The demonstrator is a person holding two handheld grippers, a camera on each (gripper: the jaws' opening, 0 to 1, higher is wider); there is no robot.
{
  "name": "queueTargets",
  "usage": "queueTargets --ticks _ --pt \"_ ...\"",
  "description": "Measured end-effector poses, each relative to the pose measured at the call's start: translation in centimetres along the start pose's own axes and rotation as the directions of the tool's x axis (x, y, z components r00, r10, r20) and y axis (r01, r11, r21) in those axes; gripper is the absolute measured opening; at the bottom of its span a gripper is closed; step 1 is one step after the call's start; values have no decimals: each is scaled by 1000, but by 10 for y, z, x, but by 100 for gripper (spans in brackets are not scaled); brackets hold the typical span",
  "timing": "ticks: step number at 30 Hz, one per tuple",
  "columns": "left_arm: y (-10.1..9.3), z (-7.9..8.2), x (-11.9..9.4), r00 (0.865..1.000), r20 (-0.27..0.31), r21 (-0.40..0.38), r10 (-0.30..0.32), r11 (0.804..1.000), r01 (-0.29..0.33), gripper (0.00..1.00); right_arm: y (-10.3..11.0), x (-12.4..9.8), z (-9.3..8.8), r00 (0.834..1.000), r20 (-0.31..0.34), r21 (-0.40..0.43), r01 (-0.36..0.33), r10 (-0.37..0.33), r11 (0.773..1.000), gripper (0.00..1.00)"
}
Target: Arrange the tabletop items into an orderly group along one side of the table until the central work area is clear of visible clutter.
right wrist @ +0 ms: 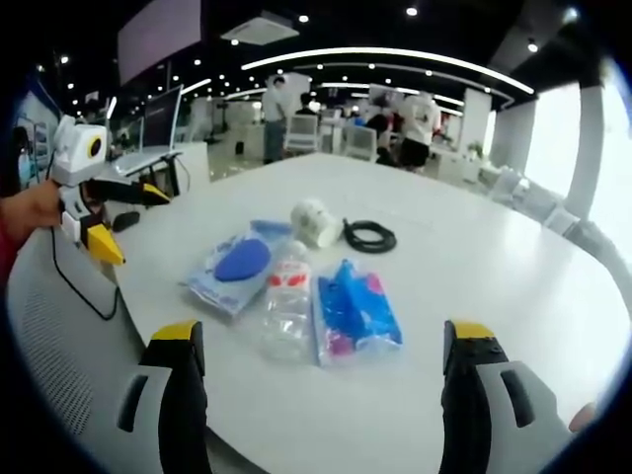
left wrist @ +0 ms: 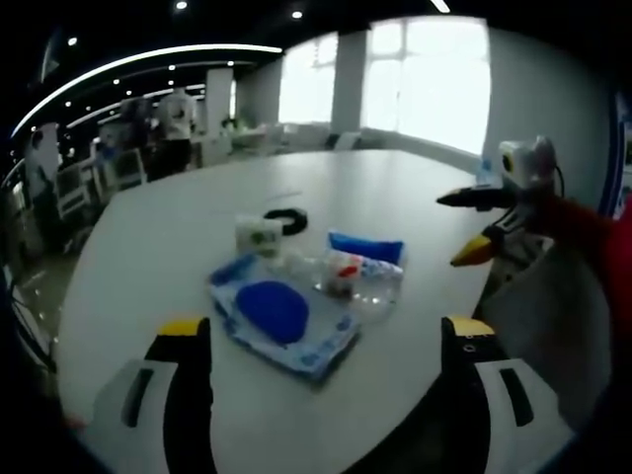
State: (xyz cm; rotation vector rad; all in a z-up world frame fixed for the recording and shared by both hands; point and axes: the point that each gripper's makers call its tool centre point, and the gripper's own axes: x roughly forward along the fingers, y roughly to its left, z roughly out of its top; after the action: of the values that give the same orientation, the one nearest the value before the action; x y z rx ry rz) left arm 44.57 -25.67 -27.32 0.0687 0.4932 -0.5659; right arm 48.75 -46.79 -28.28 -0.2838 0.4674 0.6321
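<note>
A small cluster lies mid-table. In the left gripper view it holds a light blue pouch with a dark blue oval, a clear bottle with a red label, a blue packet, a white roll and a black cable coil. My left gripper is open just short of the pouch. My right gripper hangs open at the table's right edge. The right gripper view has the pouch, bottle, packet, roll and coil. My right gripper stands open before them, and the left gripper is open at the left.
The white round table has bare surface all around the cluster. A red sleeve and a hand hold the grippers. Several people stand among desks and chairs beyond the far edge. A monitor sits at the back left.
</note>
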Motion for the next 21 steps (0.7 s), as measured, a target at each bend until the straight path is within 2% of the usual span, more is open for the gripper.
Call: queueTargets --ticks 8,21 --pt "-3 21 12 1000 2 58 -32 998 31 92 -1 -2 0 1000 -3 4 7 -7 1000 99" --pt "-14 39 37 995 -16 116 -99 988 100 90 -8 -6 2 1000 -2 9 22 -22 1000 99"
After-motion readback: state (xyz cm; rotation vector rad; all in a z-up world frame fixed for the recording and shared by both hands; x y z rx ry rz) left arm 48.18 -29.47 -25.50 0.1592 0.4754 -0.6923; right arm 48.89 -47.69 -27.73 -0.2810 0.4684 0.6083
